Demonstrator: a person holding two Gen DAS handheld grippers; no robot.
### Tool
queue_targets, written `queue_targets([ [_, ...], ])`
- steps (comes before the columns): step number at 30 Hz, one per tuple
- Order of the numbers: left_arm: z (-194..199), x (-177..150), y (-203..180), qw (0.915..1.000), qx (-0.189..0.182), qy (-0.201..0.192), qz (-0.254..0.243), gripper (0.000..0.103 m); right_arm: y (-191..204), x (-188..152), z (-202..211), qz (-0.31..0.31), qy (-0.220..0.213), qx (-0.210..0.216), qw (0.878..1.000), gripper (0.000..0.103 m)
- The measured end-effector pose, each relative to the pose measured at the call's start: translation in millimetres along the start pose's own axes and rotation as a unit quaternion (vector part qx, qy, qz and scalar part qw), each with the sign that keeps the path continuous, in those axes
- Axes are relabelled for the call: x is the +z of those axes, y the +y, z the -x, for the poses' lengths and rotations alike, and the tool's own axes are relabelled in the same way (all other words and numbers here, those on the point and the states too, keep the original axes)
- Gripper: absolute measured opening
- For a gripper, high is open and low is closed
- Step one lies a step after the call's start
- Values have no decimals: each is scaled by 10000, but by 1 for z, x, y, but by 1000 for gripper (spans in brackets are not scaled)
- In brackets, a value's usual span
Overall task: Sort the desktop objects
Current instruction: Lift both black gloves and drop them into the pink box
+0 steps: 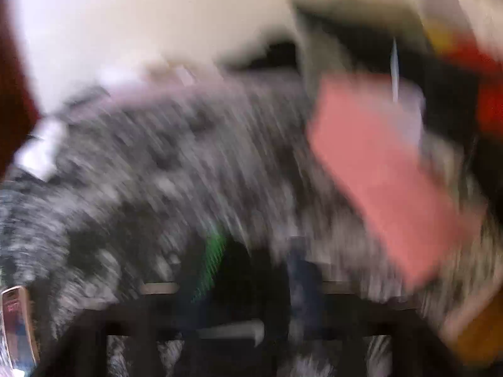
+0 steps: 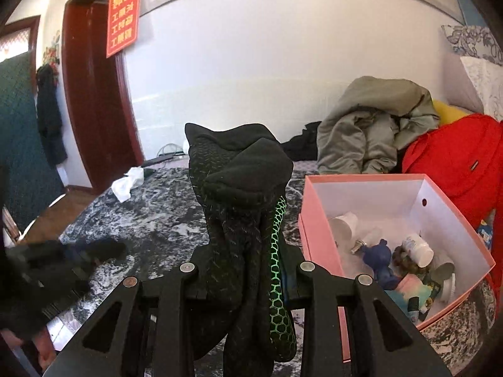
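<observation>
My right gripper is shut on a black glove with green honeycomb pattern, held upright above the marbled grey surface. A pink box with white inside stands just right of it and holds small bottles, a blue figure and other items. The left wrist view is heavily motion-blurred: the pink box shows at the right and a dark and green shape lies near my left gripper, whose jaw state I cannot make out. The left gripper also shows as a dark blur in the right wrist view.
A grey jacket and a red jacket lie piled behind the box. A white crumpled cloth lies at the far left edge of the surface. A red door frame and a white wall stand behind.
</observation>
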State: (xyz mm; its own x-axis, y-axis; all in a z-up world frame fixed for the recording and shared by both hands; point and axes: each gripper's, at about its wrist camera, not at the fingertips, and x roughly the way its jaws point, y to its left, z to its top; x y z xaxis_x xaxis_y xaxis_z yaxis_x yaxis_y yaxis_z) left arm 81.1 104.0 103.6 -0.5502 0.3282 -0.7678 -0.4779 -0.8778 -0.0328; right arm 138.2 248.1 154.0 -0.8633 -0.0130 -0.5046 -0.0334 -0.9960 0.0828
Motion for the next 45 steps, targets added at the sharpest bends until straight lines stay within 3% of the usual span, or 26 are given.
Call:
queue_targets([
  [5,-83,-34,6,9878,331,1384,-627,72,-14,-1,-6,-91,94,43,9999,30],
  [8,-106,-50,5,9816,560,1621,-834,89,-15,-1,-8,-80,146,61,9998,30],
  [9,-114,-55,4,9793,636,1699,-902,100,-15,-1,-10,-74,165,70,9998,30],
  [10,-114,-53,7,9805,509,1755,-725,96,-14,-2,-11,-65,191,81,9998,30],
  [11,-114,-52,10,9813,377,1810,-543,85,-14,-2,-13,-57,217,92,9997,30],
  [12,-110,-48,16,9826,-64,1856,-101,46,-13,-3,-14,-49,242,101,9996,30],
  [13,-102,-44,17,9848,-111,1734,11,10,-13,-4,-15,-40,262,104,9996,30],
  [19,-30,-21,-1,9989,41,474,-9,10,-11,-6,-11,-32,164,42,9999,31],
  [23,21,-7,-16,9986,300,-371,-227,11,-15,-4,-5,-58,22,-28,10000,31],
  [34,46,3,-35,9934,540,-947,-364,12,-18,-4,5,-2,-191,-166,9997,31],
  [41,55,14,-53,9915,384,-1189,-352,12,-22,-4,19,117,-419,-351,9984,31],
  [45,67,36,-72,9882,46,-1500,-298,12,-33,-1,35,66,-768,-634,9950,31],
])
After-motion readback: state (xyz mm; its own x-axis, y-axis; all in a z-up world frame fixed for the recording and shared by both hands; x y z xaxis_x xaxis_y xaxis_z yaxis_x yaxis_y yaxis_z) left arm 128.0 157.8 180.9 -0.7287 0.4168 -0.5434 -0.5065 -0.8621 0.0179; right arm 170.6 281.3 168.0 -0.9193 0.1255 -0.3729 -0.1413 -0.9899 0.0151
